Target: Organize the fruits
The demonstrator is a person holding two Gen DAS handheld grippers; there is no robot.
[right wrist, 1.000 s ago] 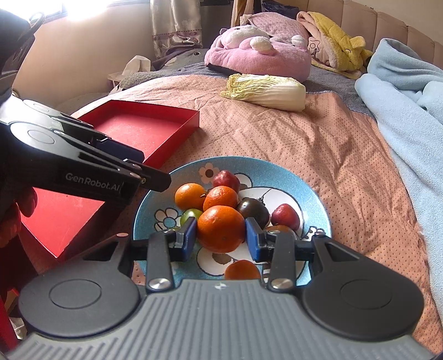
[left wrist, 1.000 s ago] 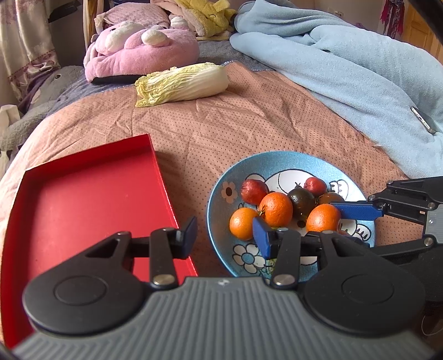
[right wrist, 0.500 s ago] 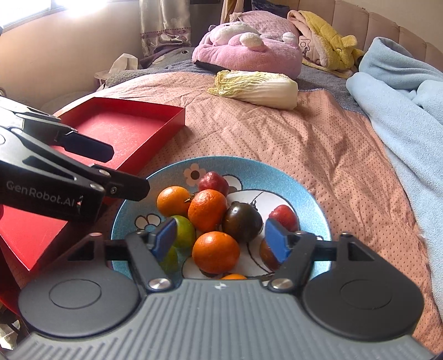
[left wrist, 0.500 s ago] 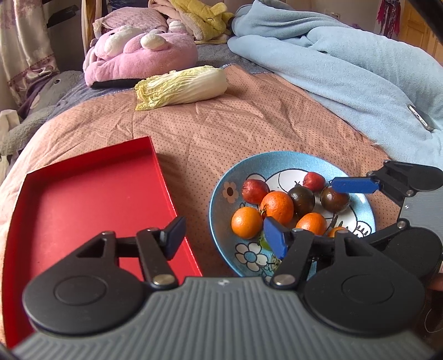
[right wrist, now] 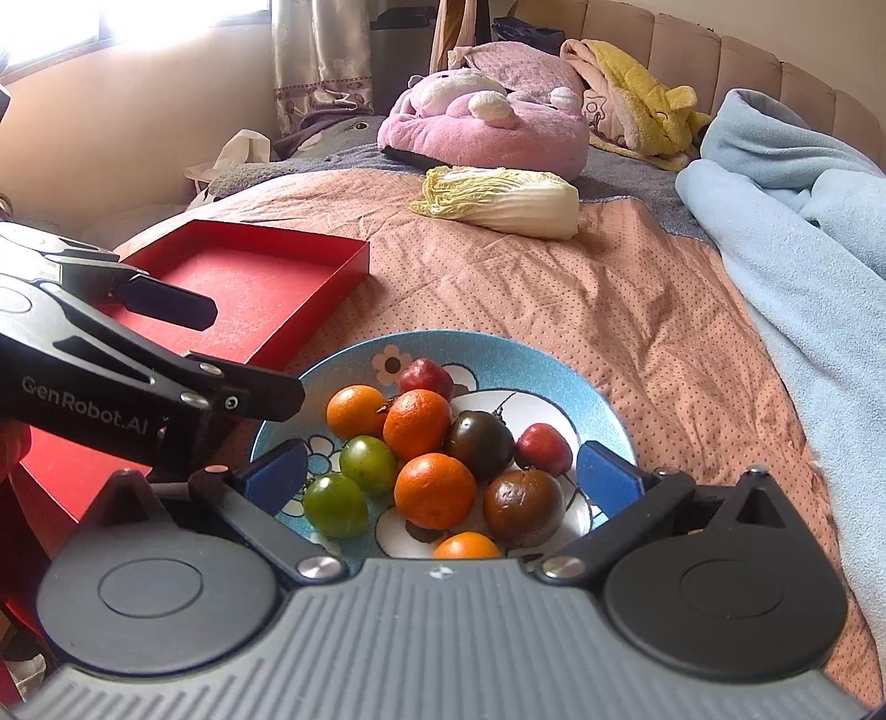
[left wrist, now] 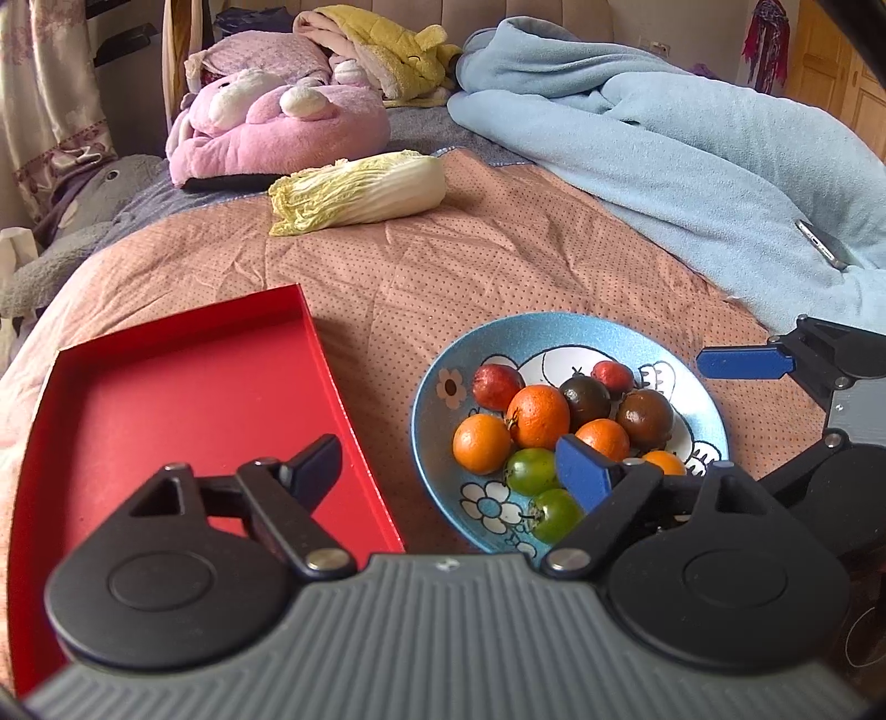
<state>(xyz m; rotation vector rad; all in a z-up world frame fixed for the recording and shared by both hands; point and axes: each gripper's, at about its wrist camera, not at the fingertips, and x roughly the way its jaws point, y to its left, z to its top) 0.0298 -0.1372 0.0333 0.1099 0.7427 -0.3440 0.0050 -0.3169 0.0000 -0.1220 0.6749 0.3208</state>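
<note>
I held both grippers low at the blue plate's six o'clock rim, where all the fruit lay heaped; the red tray at nine o'clock sat bare. My right gripper had just opened wide, freeing the orange it clamped a second earlier. My left gripper had likewise spread, holding nothing.

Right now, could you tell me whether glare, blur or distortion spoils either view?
Right wrist view: the window at top left is blown out, though the plate stays sharp. Left wrist view: evenly lit, no glare. Both: fisheye bending at the edges.
</note>
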